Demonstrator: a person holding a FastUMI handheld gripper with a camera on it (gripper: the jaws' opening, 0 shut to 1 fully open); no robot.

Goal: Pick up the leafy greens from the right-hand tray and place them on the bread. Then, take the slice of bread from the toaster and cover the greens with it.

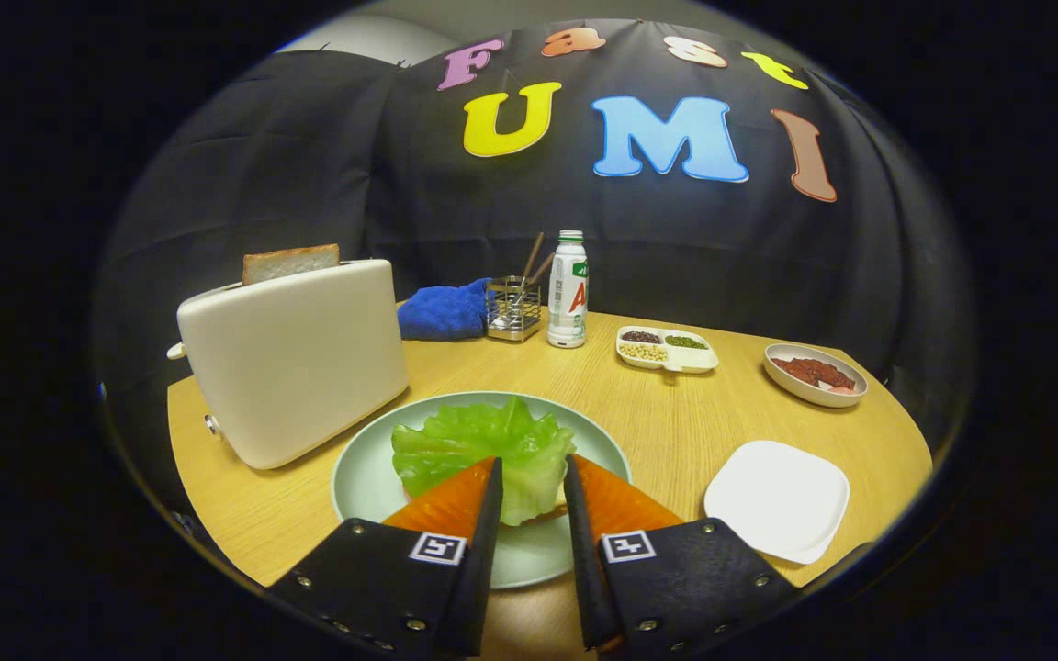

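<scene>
Green leaves [483, 454] already cover the bread [547, 514] on the plate [359, 477]; our gripper [533, 468] straddles them, fingers parted (holding nothing). Toaster [299, 358] slice [290, 263] stands upright, ahead-left.

Nothing legible: the bottle [568, 292] label's print and the gripper [533, 468] markers stay unreadable
</scene>
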